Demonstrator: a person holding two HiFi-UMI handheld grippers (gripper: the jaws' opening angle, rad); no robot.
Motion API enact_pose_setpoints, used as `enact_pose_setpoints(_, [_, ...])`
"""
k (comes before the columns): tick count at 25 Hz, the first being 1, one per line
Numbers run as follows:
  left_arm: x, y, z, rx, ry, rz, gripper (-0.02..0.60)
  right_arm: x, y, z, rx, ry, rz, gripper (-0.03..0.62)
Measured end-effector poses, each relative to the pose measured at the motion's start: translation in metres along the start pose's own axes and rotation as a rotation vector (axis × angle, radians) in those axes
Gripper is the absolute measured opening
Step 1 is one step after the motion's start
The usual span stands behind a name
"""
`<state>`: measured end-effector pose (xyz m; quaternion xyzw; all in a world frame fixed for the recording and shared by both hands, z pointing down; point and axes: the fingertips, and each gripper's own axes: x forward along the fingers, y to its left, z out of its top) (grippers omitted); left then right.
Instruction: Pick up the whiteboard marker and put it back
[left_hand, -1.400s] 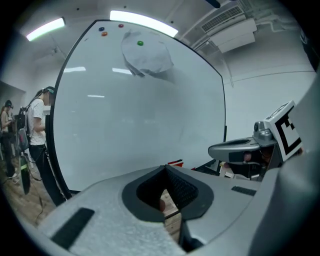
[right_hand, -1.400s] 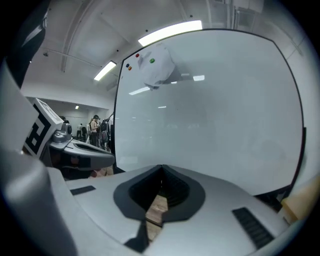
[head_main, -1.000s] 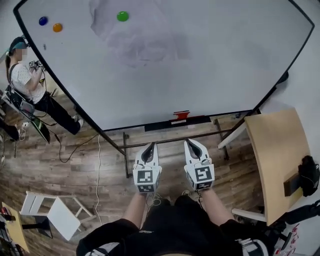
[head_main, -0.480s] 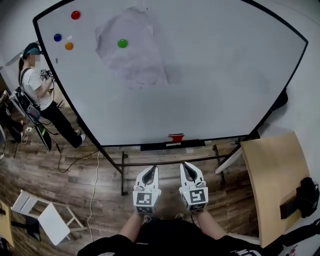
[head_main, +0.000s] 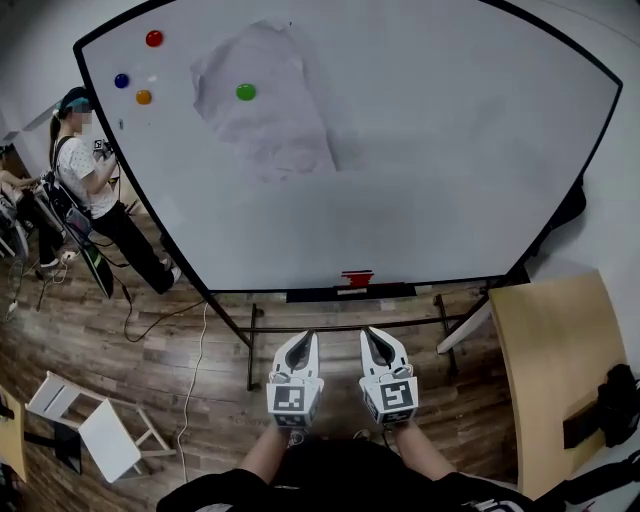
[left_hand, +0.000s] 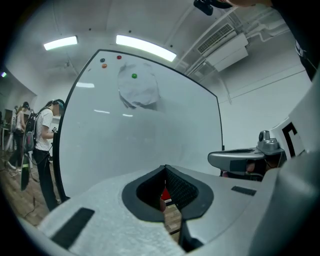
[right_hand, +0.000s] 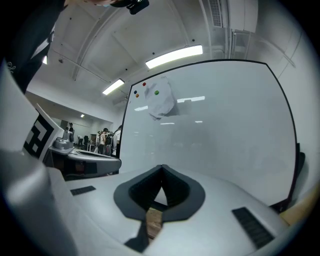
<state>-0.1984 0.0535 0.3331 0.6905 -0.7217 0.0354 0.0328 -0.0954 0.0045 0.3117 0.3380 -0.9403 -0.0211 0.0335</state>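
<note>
At far left I see a person (head_main: 85, 180) beside the whiteboard (head_main: 450, 150), and my left gripper (head_main: 303, 343) is held low before it, jaws pressed together on nothing. The whiteboard marker (head_main: 357, 277) shows as a small red shape on the board's tray (head_main: 400, 291), well apart from both grippers. My right gripper (head_main: 373, 337) is likewise clenched and empty, with a wooden table (head_main: 550, 350) to its right.

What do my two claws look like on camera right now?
The left claw and right claw match: pale grey moulded shells narrowing to a tip, lined inside with black textured pads. Each carries a white cube printed with black square markers. The person's clothing is dark.
</note>
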Motion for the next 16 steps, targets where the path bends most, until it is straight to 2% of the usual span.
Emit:
enact_pose_setpoints(5, [-0.001, -0.0055, 0.0004, -0.021, 0.003, -0.008, 0.006, -0.0025, -0.001, -0.0022, -0.002, 0.009, 0.007, 0.002])
enact_pose_setpoints(16, [0.0005, -0.0097, 0.0023, -0.005, -0.013, -0.023, 0.006, -0.0032, -0.0004, -0.0084, 0.003, -0.005, 0.017, 0.002])
